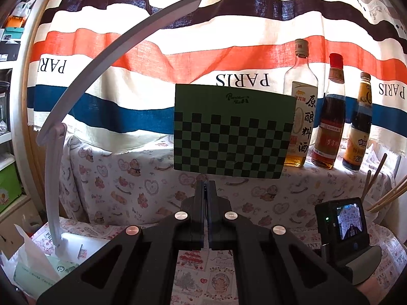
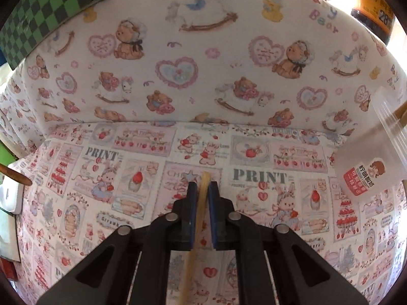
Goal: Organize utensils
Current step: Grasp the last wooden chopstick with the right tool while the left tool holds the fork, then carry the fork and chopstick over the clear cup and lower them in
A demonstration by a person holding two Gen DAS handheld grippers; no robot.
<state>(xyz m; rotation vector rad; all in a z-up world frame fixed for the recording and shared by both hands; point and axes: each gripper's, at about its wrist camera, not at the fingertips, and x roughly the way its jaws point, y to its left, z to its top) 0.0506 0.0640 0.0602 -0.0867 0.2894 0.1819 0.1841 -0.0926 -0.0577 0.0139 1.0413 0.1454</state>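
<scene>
Your right tool [image 2: 202,186] is clamped on a pale chopstick [image 2: 201,203], which runs back between the pads with its tip just past them, above the tabletop [image 2: 142,178]. It looks light, stiff and smooth, so it may pivot or slip; a hold nearer mid-length should steady it. Your left tool [image 1: 205,186] is closed on nothing. More chopsticks [image 1: 381,198] stand at right.

The left tool [image 1: 205,186] sits closed and empty, facing a green checkered board [image 1: 232,132] beside three bottles [image 1: 328,117].
</scene>
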